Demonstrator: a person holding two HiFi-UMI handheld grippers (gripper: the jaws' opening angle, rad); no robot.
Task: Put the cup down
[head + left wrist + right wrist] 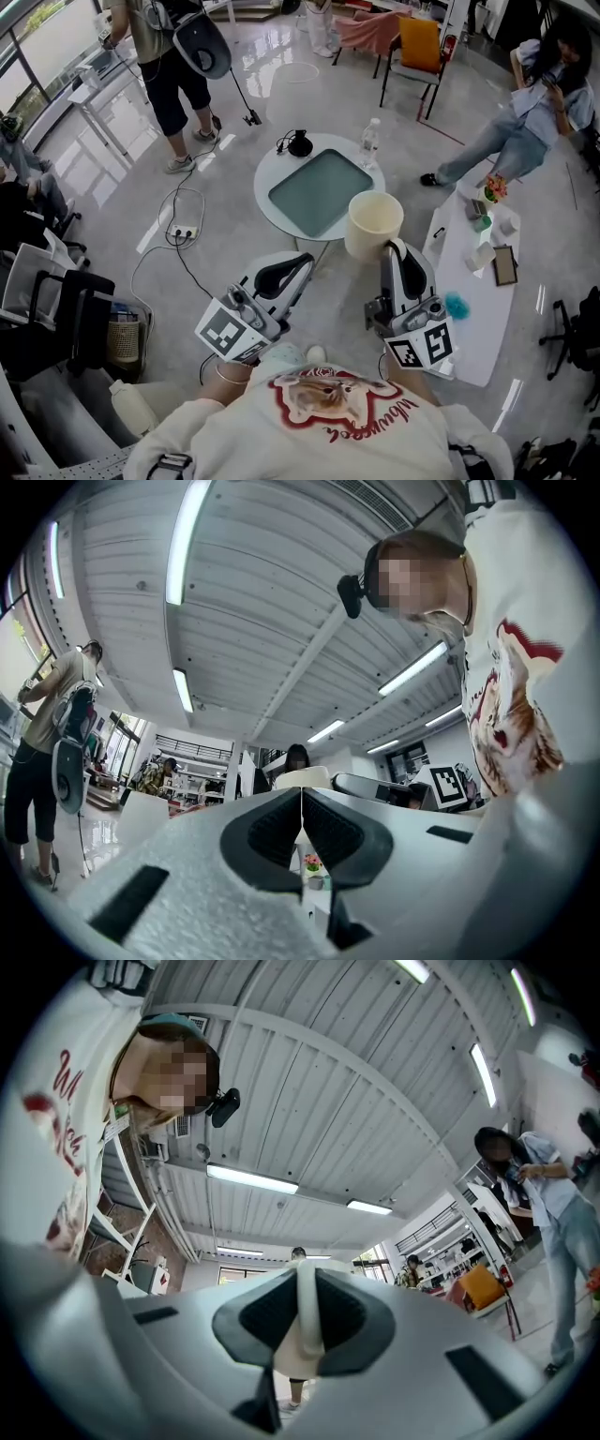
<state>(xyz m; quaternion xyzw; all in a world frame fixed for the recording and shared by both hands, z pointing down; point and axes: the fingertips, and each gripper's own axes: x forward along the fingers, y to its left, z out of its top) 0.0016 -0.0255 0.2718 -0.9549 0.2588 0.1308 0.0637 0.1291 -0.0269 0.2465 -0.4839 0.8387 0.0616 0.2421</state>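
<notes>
In the head view my right gripper (pixel 392 247) is shut on the rim of a cream cup (pixel 373 223), which it holds upright in the air just off the near right edge of the round white table (pixel 266 190). In the right gripper view the cup's wall (pixel 306 1326) stands pinched between the two dark pads, with the right gripper (pixel 306 1283) pointing up at the ceiling. My left gripper (pixel 302 263) hovers left of the cup, shut, with nothing in it. Its pads meet in the left gripper view, where the left gripper (pixel 301 825) also tilts upward.
The round table has a grey-green inset (pixel 321 193), with a water bottle (pixel 369 142) and a black device (pixel 300 143) at its far edge. A long white table (pixel 466 309) with small items stands at the right. Cables (pixel 184 231) cross the floor at the left. A person (pixel 169 75) stands far left and another (pixel 525 122) sits far right.
</notes>
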